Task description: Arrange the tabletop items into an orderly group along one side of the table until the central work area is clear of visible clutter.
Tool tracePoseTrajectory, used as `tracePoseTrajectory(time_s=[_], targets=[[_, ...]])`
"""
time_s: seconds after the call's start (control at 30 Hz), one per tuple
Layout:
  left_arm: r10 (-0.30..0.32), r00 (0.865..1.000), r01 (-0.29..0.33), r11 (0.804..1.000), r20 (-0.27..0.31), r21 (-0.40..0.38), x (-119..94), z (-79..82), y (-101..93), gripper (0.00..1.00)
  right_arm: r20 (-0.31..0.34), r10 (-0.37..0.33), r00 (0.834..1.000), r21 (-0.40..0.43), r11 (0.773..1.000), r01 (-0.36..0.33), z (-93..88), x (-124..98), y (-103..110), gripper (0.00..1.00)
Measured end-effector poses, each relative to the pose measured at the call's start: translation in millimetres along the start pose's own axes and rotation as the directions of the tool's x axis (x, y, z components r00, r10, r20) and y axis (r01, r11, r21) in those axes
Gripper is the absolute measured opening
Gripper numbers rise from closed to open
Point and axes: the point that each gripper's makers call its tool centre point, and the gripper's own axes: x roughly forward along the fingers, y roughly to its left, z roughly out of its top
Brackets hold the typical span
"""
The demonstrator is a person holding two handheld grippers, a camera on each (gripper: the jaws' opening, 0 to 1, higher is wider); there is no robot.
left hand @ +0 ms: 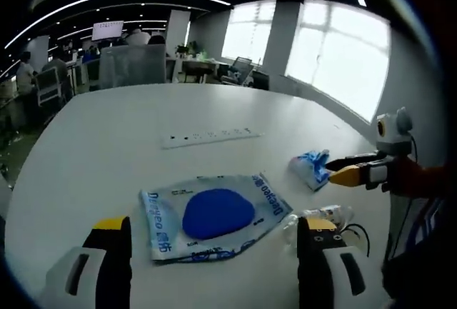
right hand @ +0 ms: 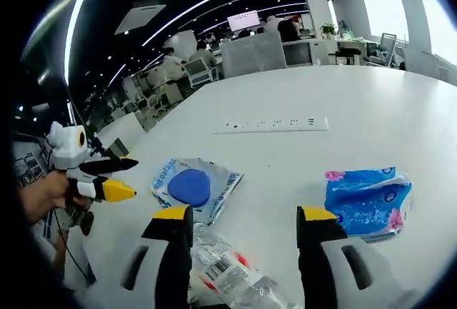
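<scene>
A clear packet holding a blue disc [left hand: 214,216] lies flat on the white table [left hand: 107,130], just ahead of my left gripper [left hand: 214,227], which is open with nothing between its fingers. In the right gripper view the same packet [right hand: 191,186] sits left of centre, with the left gripper [right hand: 132,178] beside it. A blue tissue pack [right hand: 368,202] lies just right of my open right gripper [right hand: 243,220]. A crinkled clear wrapper [right hand: 221,266] rests between and under its jaws, not gripped. From the left gripper view, the right gripper [left hand: 330,168] points its tips at the tissue pack [left hand: 310,168], above the wrapper [left hand: 325,216].
A white power strip [left hand: 211,137] [right hand: 275,124] lies across the middle of the table. Beyond the far edge stand office desks, chairs [left hand: 50,84] and people. Bright windows [left hand: 343,59] line one wall. A hand [right hand: 43,195] holds the left gripper.
</scene>
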Motion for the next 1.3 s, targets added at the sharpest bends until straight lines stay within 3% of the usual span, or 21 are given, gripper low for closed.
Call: tracePoseTrajectory(time_s=[0.43,0.53,0.73,0.93,1.3], targets=[[-0.013,1.0,0.011,0.998,-0.027,-0.067,8,-19.2,22.8,0.75,-0.06,0.028,0.998,0.031,0.999,-0.026,-14.0,17,10,0.37],[-0.017,0.999,0.014,0.995,-0.028,-0.098,11,-22.0,28.5,0.72,-0.081,0.03,0.996,-0.003,1.0,-0.031,-18.3,19,15,0.34],[-0.031,0.998,0.023,0.992,-0.054,-0.128,18,-31.8,33.8,0.64,-0.116,0.062,0.991,0.031,0.998,-0.058,-22.2,28,19,0.28],[-0.036,0.996,0.025,0.989,-0.076,-0.144,23,-39.6,36.2,0.55,-0.157,0.101,0.982,0.065,0.994,-0.092,-29.6,38,30,0.15],[-0.044,0.993,0.025,0.986,-0.111,-0.165,33,-51.5,43.4,0.43,-0.207,0.148,0.967,0.133,0.984,-0.122,-41.4,52,38,0.1]])
